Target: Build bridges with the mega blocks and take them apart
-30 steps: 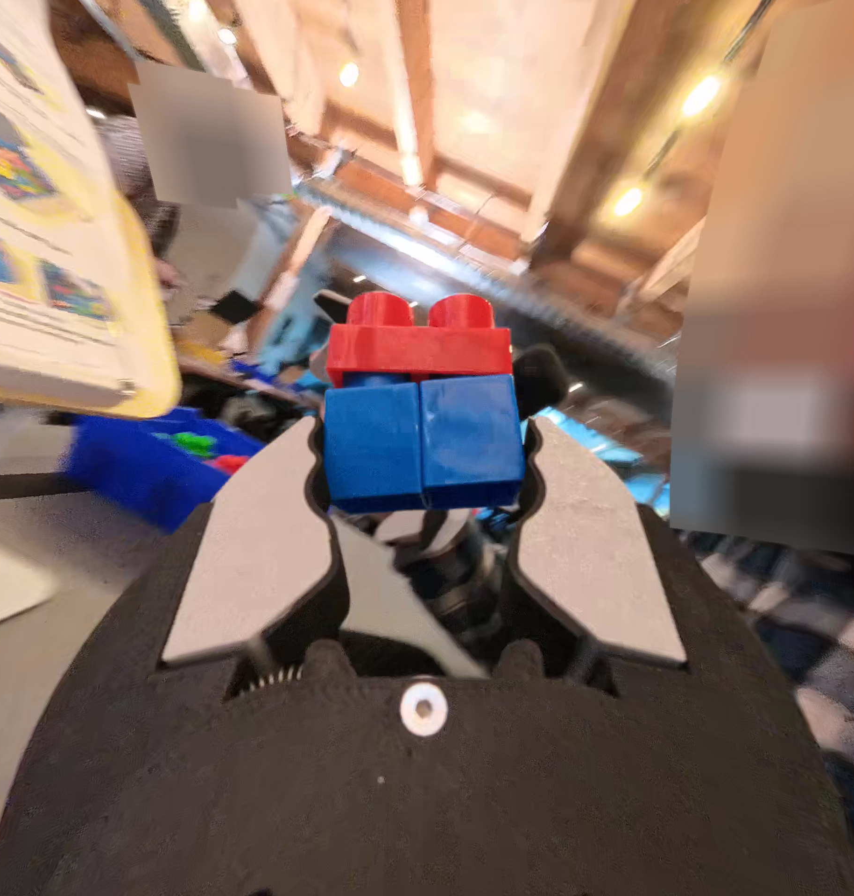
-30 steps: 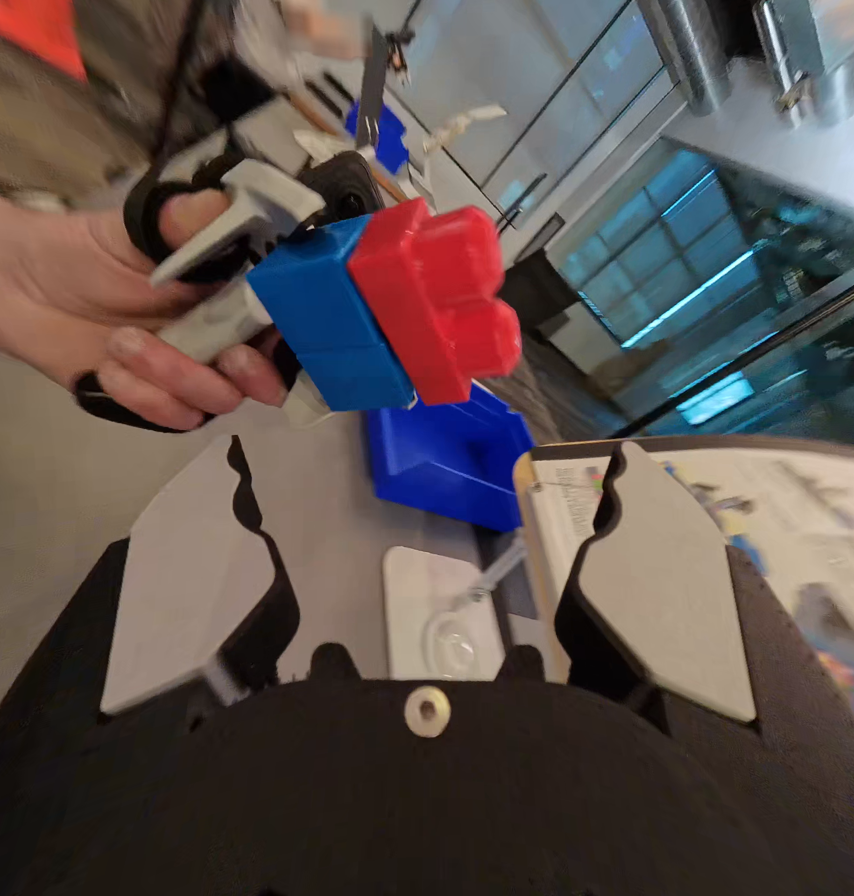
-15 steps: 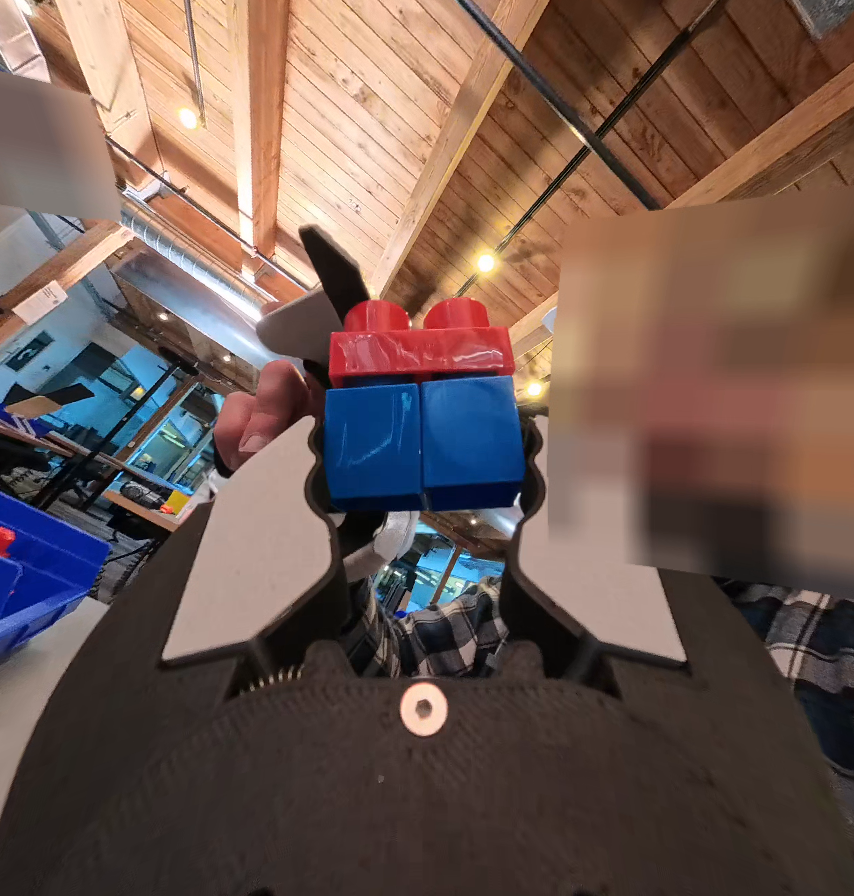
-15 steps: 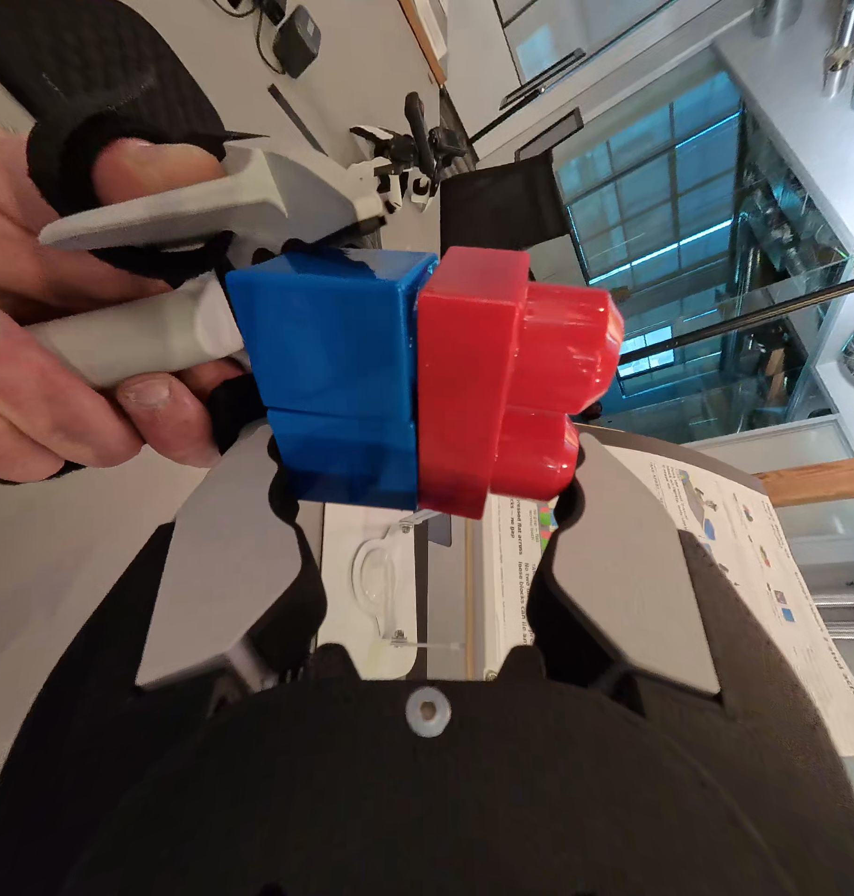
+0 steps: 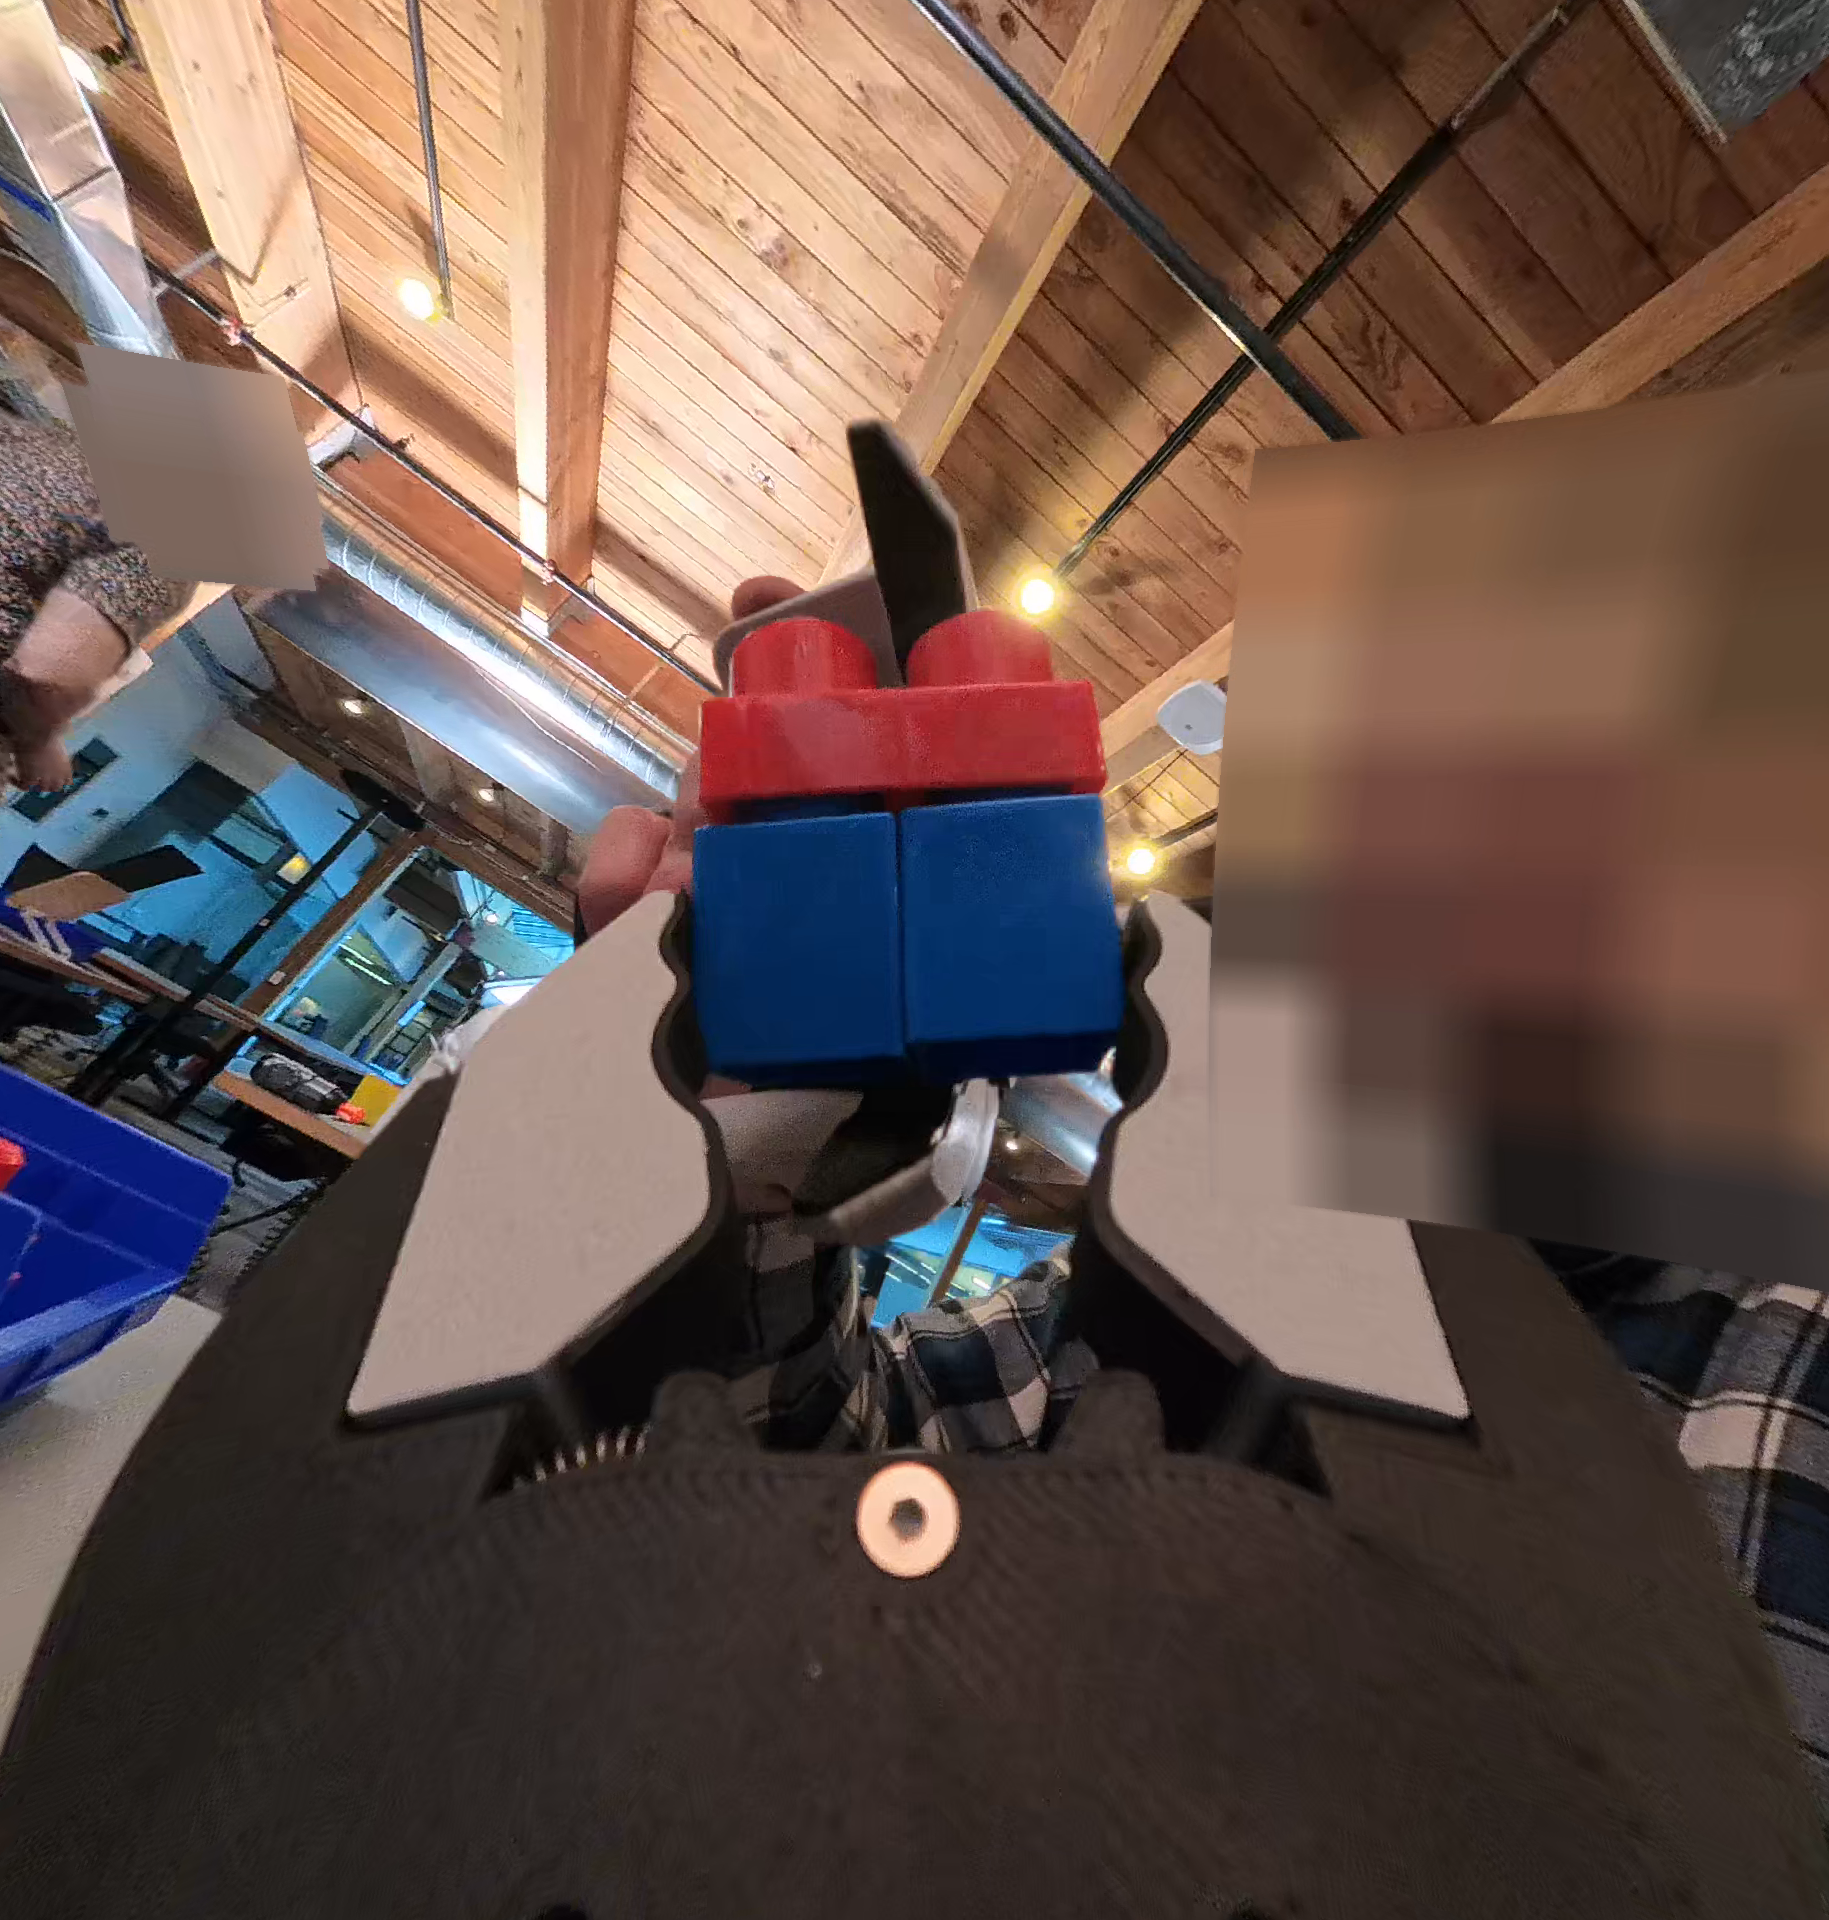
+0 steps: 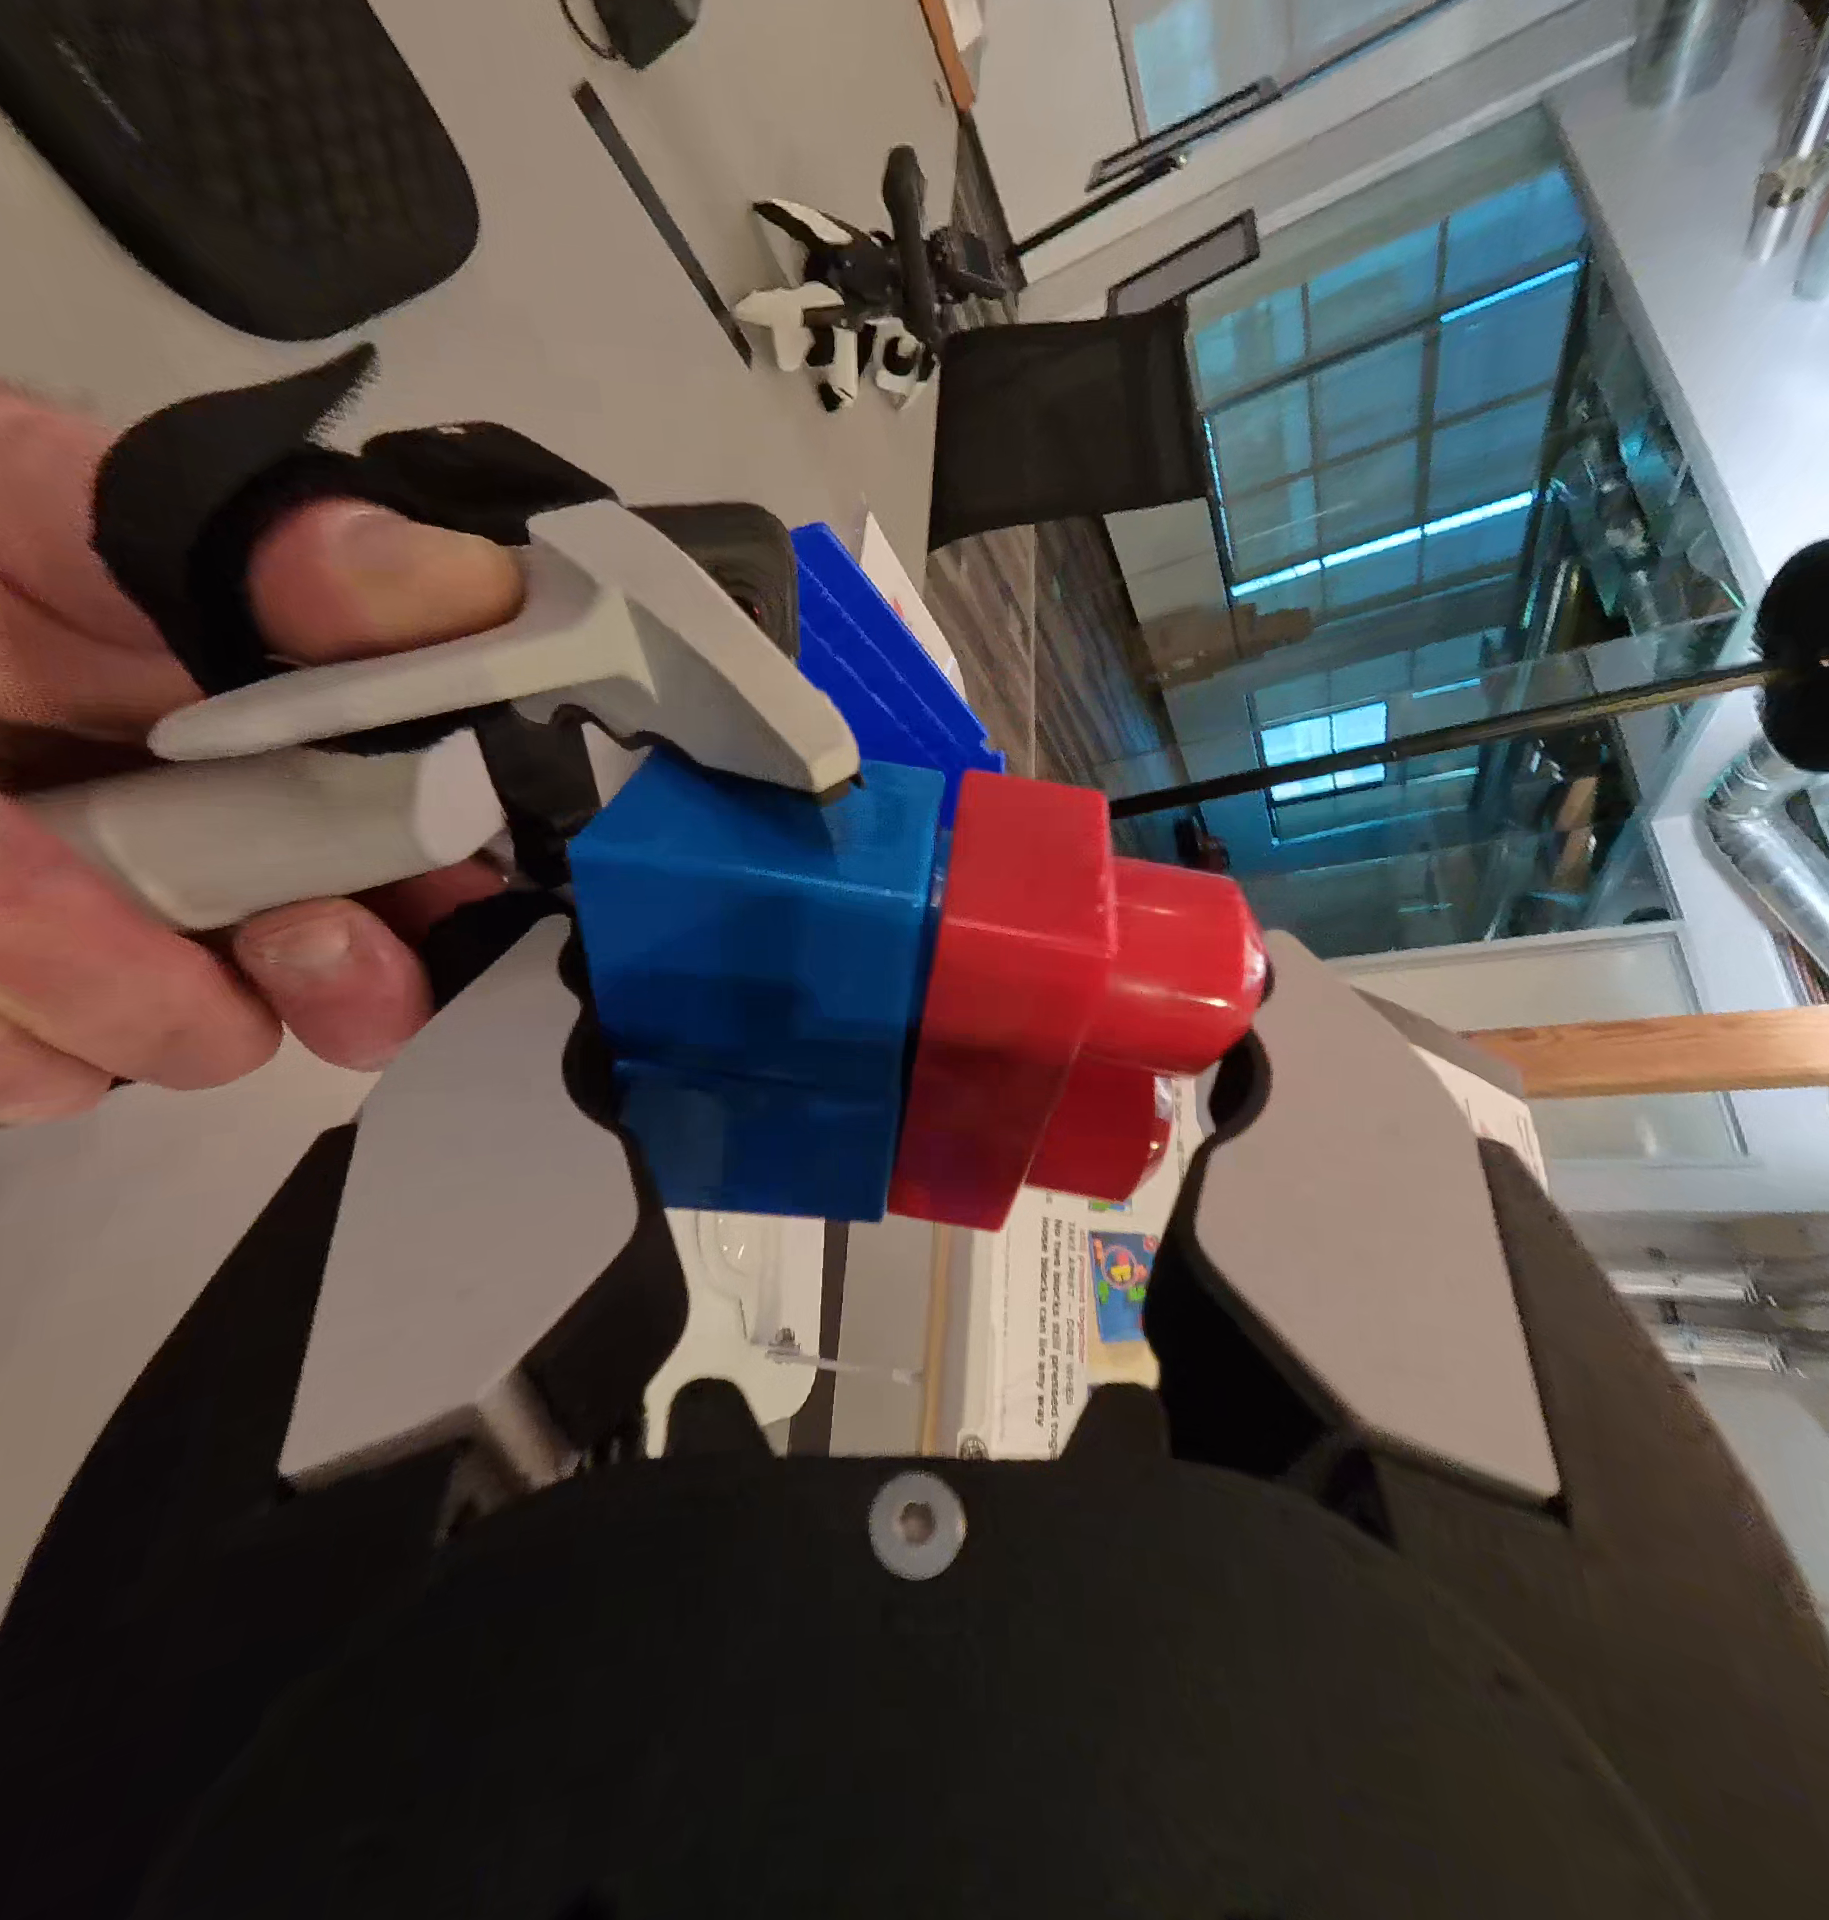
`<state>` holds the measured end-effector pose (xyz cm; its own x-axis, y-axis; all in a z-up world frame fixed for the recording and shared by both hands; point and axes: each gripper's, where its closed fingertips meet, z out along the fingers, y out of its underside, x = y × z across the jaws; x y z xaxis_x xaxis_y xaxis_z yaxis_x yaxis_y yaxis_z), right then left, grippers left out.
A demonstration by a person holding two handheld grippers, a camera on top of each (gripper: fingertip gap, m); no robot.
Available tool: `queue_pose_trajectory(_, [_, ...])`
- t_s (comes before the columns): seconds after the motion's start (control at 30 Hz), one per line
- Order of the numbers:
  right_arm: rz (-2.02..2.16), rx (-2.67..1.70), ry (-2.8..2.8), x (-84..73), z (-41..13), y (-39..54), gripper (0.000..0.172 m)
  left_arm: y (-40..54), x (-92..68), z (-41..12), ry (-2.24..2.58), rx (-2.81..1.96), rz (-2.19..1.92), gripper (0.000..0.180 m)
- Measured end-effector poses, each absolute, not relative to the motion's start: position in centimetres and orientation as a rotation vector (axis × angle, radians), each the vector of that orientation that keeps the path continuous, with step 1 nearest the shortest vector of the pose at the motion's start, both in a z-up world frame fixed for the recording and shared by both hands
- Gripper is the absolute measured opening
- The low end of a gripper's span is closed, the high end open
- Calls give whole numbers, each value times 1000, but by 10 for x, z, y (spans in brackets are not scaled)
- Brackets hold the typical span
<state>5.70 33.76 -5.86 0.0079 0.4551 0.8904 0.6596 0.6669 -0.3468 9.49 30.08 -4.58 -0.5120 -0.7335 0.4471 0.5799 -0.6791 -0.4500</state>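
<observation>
My little bridge is a red two-stud block [image 5: 899,740] pressed onto two blue blocks [image 5: 905,935] set flush side by side. It sits off the tabletop, blue blocks pinched in my left claw [image 5: 905,966], studs pointing away from it.

A red block [image 5: 899,738] tops two blue blocks [image 5: 905,935], the bin [image 5: 48,1236] is blue, the shirt [image 5: 1751,1455] is navy-and-white plaid, the tabletop [image 6: 598,343] is pale grey.
</observation>
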Motion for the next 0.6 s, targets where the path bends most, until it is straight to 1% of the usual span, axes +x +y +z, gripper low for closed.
queue_pose_trajectory(0.33, [-261,-980,-1696,57,-69,334,110,297,91,-52,261,-736,-2259,76])
queue_pose_trajectory(0.5, [-243,-1001,-1710,59,-70,333,114,296,93,-54,243,-735,-2285,76])
queue_pose_trajectory(0.6, [-284,-1019,-1732,71,-69,335,115,288,85,-44,267,-640,-2323,77])
